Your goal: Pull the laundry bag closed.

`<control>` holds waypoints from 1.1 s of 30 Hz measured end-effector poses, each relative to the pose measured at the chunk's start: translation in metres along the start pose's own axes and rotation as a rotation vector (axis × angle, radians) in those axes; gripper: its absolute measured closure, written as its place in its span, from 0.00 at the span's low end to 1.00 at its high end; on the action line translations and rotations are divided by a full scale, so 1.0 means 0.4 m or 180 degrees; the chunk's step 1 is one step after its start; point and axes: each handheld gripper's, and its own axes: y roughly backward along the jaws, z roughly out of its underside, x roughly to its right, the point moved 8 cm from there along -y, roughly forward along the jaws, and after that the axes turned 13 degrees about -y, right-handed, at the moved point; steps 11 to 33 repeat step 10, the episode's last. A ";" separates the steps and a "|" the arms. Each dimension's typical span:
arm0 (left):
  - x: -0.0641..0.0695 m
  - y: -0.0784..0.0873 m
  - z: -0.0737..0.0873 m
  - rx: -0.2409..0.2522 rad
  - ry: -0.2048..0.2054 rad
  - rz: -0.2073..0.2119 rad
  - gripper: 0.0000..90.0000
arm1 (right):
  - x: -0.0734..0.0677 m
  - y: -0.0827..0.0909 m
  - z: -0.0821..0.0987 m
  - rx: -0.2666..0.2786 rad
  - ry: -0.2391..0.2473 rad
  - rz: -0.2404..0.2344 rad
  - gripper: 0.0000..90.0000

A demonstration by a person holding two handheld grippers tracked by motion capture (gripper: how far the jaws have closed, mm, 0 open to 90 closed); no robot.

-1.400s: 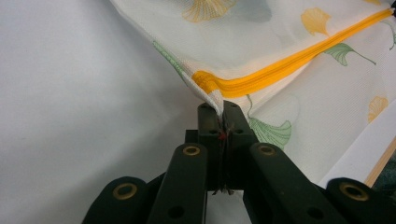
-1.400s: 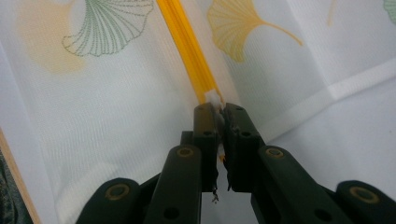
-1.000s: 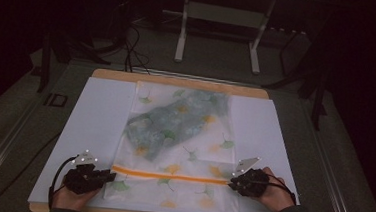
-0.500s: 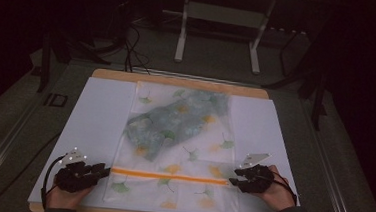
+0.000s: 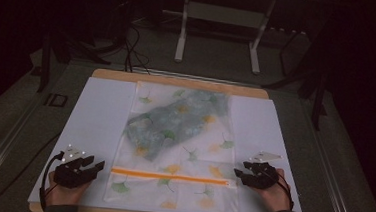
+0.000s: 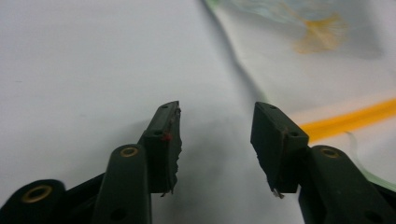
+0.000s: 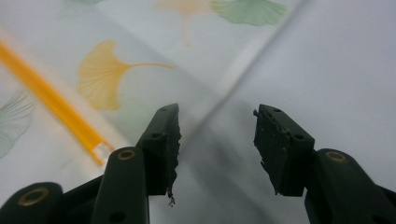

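A translucent bag (image 5: 178, 150) printed with ginkgo leaves lies flat on the white sheet (image 5: 95, 119) that covers the table (image 5: 178, 80). An orange zip strip (image 5: 171, 176) runs across the bag near its edge closest to the person. A grey-green bundle (image 5: 175, 122) sits inside the bag, beyond the strip.

The left gripper (image 5: 96, 167) rests on the sheet just off the bag's left edge, level with the strip's left end. Its jaws have just been opening and now stand wide apart. In the left gripper view (image 6: 217, 135), bare sheet lies between the jaws; the bag's edge and the strip (image 6: 350, 119) lie just to one side, apart from the pads.

The right gripper (image 5: 239, 172) sits at the bag's right edge, beside the strip's right end. Its jaws have also just been opening and stand wide apart. In the right gripper view (image 7: 217, 135), the bag's edge runs diagonally between the jaws, and the strip's end (image 7: 95, 151) lies just beside one jaw. Neither pad presses on the bag (image 7: 140, 60).

Each gripper is held in a hand (image 5: 64, 195) at the table's near edge.
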 end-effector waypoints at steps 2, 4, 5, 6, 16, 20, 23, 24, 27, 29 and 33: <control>-0.006 -0.004 0.002 -0.0014 0.0017 -0.0059 0.54 | 0.016 -0.003 0.007 0.0145 -0.0105 0.0048 0.55; -0.023 -0.015 0.008 -0.0074 0.0017 -0.0207 0.53 | 0.029 -0.006 0.016 0.0284 -0.0208 0.0114 0.55; -0.027 -0.020 0.010 -0.0097 0.0031 -0.0245 0.53 | 0.035 -0.006 0.020 0.0337 -0.0249 0.0153 0.55; -0.033 -0.025 0.012 -0.0125 0.0035 -0.0276 0.52 | 0.041 -0.008 0.023 0.0343 -0.0255 0.0195 0.55; -0.042 -0.033 0.016 -0.0160 0.0041 -0.0376 0.48 | 0.057 -0.007 0.023 0.0426 -0.0247 0.0367 0.52; -0.042 -0.033 0.016 -0.0160 0.0041 -0.0376 0.48 | 0.057 -0.007 0.023 0.0426 -0.0247 0.0367 0.52; -0.042 -0.033 0.016 -0.0160 0.0041 -0.0376 0.48 | 0.057 -0.007 0.023 0.0426 -0.0247 0.0367 0.52; -0.042 -0.033 0.016 -0.0160 0.0041 -0.0376 0.48 | 0.057 -0.007 0.023 0.0426 -0.0247 0.0367 0.52; -0.042 -0.033 0.016 -0.0160 0.0041 -0.0376 0.48 | 0.057 -0.007 0.023 0.0426 -0.0247 0.0367 0.52; -0.042 -0.033 0.016 -0.0160 0.0041 -0.0376 0.48 | 0.057 -0.007 0.023 0.0426 -0.0247 0.0367 0.52; -0.042 -0.033 0.016 -0.0160 0.0041 -0.0376 0.48 | 0.057 -0.007 0.023 0.0426 -0.0247 0.0367 0.52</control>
